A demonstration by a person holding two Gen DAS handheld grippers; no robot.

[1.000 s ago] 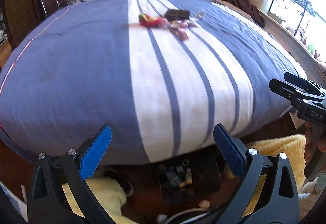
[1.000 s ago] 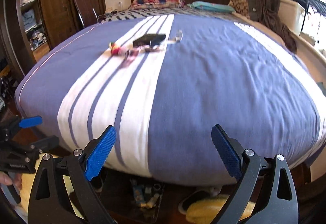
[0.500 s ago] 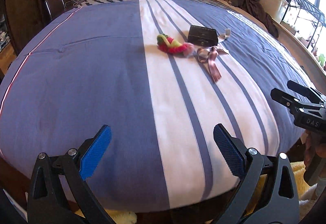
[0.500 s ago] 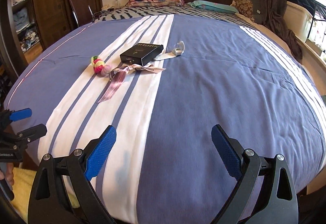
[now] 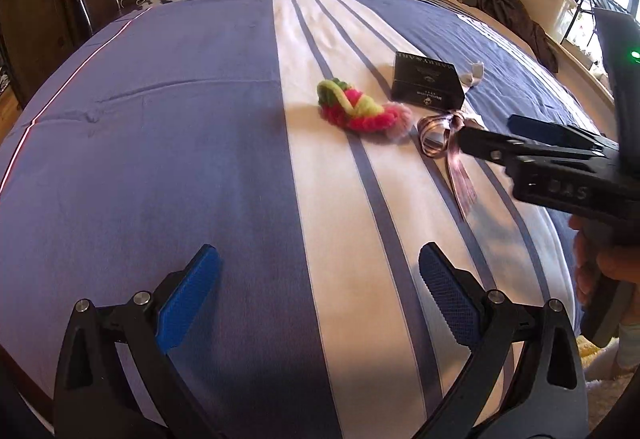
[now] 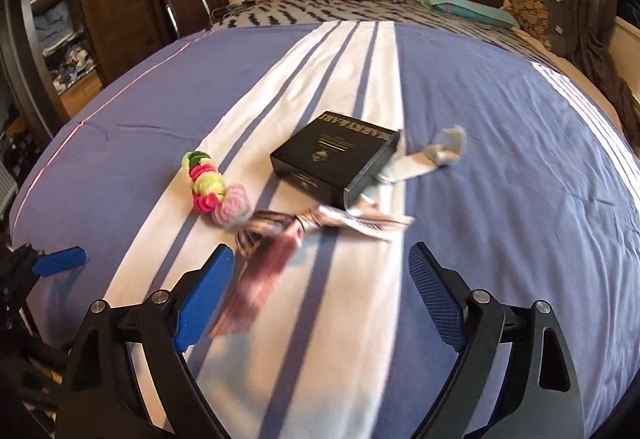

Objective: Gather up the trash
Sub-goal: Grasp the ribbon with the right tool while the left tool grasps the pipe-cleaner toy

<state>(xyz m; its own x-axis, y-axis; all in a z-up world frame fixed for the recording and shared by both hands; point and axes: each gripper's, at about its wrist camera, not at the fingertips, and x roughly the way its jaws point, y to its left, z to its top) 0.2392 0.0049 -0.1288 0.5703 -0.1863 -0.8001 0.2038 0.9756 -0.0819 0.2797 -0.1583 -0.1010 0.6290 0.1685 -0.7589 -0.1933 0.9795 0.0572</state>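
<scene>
**Right gripper nearest the ribbon on the bed**

The trash lies in a small cluster on the white stripe of the bedspread (image 6: 500, 143); a striped pink ribbon (image 6: 280, 235), a black box (image 6: 336, 159), a crumpled bit of paper (image 6: 440, 155) and a bright yarn toy (image 6: 208, 187); whether the toy counts as trash cannot be told.

The right gripper (image 6: 320, 279) hangs over the near end of the ribbon, whose tail runs toward the camera and passes just beside the left finger; the bow lies just ahead, between the fingers and the box; the long axis of the tail runs near to far, roughly along the gripper's line, so the jaws would likely close across it; the jaws stand wide and are closing, pressing on nothing yet.

The left gripper (image 5: 316, 295) stands released over bare bedspread, well apart from the cluster, which lies far and to its right; the right hand is plainly the nearer.

The box is closed; its contents cannot be seen; no bin or bag for the trash shows in either view.
</scene>
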